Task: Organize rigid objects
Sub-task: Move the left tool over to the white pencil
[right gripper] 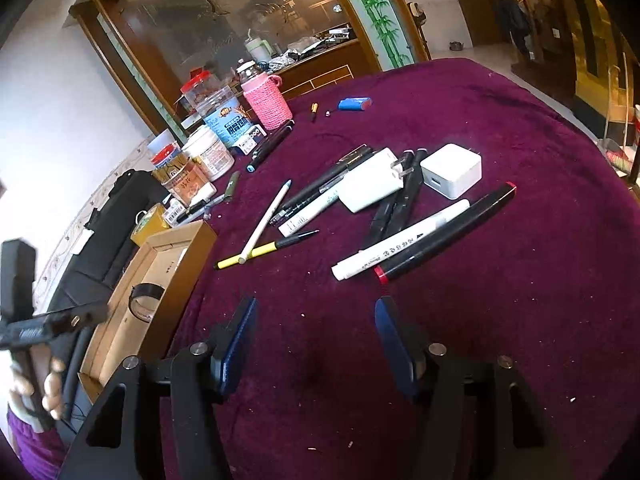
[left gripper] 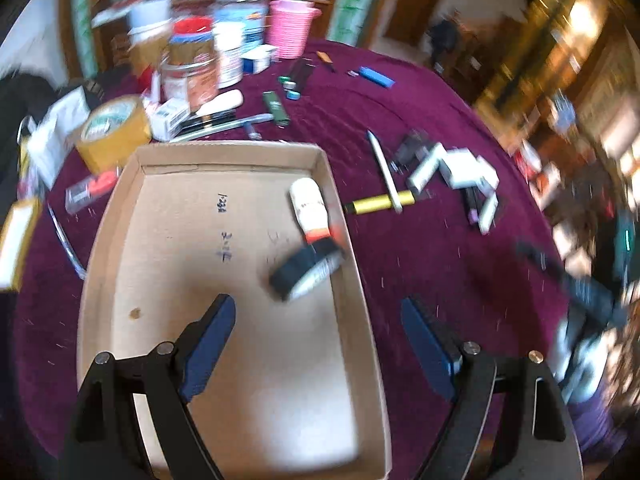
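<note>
A shallow cardboard box (left gripper: 224, 148) lies on the purple tablecloth. Inside it, near the right wall, are a white bottle with an orange band (left gripper: 310, 204) and a black tape roll (left gripper: 306, 270). My left gripper (left gripper: 316, 302) hovers over the box, open, with nothing between its blue pads; this view is blurred. My right gripper (right gripper: 316, 302) is open over bare cloth, empty. Just beyond it lie a white marker (right gripper: 404, 238), a black marker with red ends (right gripper: 452, 228), a yellow pen (right gripper: 260, 252), a white pencil (right gripper: 266, 220) and two white chargers (right gripper: 374, 186) (right gripper: 452, 170).
Jars, a pink knit-covered bottle (right gripper: 266, 100) and a brown tape roll (left gripper: 116, 132) crowd the table's far left. A blue cylinder (right gripper: 354, 104) lies at the back. The box (right gripper: 188, 280) sits left of my right gripper, beside a person's hand (right gripper: 48, 396).
</note>
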`<state>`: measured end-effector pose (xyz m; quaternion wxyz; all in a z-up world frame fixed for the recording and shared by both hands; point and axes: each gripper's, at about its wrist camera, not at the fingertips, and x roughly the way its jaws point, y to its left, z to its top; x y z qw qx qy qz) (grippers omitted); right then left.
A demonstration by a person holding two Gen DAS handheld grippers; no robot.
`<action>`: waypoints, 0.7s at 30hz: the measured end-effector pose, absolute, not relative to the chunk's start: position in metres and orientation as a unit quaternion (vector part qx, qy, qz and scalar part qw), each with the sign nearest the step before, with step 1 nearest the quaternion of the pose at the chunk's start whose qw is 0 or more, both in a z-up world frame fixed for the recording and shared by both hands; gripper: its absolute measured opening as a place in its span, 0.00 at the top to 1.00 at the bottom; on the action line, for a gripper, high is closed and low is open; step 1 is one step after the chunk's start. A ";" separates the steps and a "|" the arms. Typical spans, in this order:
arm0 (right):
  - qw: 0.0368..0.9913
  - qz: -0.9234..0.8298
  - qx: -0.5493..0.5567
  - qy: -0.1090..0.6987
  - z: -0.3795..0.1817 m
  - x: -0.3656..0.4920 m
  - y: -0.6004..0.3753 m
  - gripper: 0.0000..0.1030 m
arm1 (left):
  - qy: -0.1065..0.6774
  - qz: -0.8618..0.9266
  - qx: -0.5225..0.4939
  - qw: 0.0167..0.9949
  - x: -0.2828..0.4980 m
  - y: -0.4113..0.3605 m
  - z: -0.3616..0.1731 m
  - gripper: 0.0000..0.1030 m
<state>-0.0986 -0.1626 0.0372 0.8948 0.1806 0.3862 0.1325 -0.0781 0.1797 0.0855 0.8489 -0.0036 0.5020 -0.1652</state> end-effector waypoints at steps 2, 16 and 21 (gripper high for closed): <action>0.896 0.130 0.183 0.384 0.038 -0.098 -0.164 0.38 | 0.507 -0.154 0.049 0.847 -0.082 0.173 0.080 0.18; 0.901 0.119 0.180 0.376 0.045 -0.108 -0.165 0.37 | 0.485 -0.031 -0.053 0.873 0.035 0.231 0.090 0.18; 0.901 0.114 0.189 0.375 0.040 -0.103 -0.168 0.37 | 0.464 -0.050 -0.082 0.881 0.017 0.232 0.107 0.18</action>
